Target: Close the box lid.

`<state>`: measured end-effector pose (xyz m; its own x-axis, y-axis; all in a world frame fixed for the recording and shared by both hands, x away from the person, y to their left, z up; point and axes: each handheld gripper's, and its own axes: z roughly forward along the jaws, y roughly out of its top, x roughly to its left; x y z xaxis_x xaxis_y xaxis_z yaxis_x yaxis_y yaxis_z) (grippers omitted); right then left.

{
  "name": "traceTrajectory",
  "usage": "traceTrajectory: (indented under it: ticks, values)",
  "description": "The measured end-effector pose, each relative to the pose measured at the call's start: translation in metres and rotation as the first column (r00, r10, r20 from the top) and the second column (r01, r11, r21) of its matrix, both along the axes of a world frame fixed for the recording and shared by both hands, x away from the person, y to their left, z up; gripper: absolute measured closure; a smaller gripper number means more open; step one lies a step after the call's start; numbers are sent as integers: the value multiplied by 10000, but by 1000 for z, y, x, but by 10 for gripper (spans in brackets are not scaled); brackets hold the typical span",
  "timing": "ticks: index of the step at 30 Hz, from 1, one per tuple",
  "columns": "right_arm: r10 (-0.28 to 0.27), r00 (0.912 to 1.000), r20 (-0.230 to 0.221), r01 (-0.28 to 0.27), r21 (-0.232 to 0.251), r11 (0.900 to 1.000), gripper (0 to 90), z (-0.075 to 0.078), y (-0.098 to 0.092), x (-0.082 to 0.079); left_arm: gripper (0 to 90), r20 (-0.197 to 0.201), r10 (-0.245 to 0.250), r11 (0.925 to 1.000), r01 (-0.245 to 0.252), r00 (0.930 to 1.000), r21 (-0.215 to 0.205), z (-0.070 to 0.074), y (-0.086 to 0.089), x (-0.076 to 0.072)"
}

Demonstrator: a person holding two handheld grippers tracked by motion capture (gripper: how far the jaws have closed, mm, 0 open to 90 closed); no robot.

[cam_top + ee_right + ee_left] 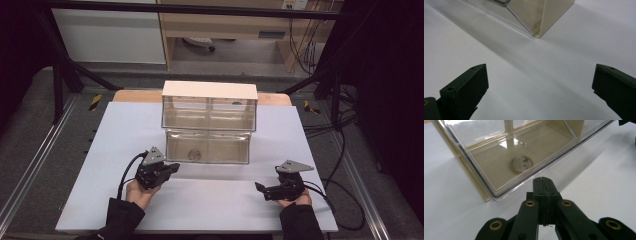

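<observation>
1. Your white tabletop (pixel 200 205) stands over a grey floor, with a pale wooden cabinet beyond its far edge.
2. A clear plastic box (pixel 209 127) with a cream top sits at the middle of the far half of the tabletop; its lower drawer is drawn out toward you.
3. A round, gold-rimmed disc (pixel 521 163) lies flat on the drawer floor, near the drawer's front wall.
4. Your left gripper (pixel 543 185) is near the front left part of the tabletop, jaws clenched together on nothing, tips just short of the drawer's front wall.
5. Your right gripper (pixel 261 188) rests near the front right corner, jaws spread wide and empty, pointing left across the bare tabletop.
</observation>
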<state>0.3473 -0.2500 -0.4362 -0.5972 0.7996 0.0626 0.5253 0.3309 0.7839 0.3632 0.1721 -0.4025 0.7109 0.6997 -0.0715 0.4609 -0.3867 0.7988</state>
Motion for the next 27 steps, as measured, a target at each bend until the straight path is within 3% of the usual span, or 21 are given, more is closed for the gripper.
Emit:
traceTrajectory:
  ticks: [3, 6, 14, 21, 27]
  values:
    - [-29, 10000, -4, 29, 23, 10000, 11, 0, 0, 0, 886, -30, -8, 10000, 8, 10000, 44, 2, 6, -3]
    - [-17, 10000, -22, 17, 15, 10000, 11, 0, 0, 0, 819, -8, 53, 9998, -53, 10000, 195, 1, 11, -6]
    - [-32, 10000, -47, 32, 25, 10000, 11, 0, 0, 0, 535, 201, 332, 9972, -345, 9992, 656, -3, 30, -12]
    - [-44, 10000, -55, 44, 30, 10000, 10, 0, 0, 0, 294, 377, 790, 9881, -832, 9962, 1292, -10, 49, -16]
    - [-35, 10000, -67, 35, 31, 10000, 8, 0, 0, 0, 156, 210, 996, 9880, -1014, 9948, 1168, -15, 69, -18]
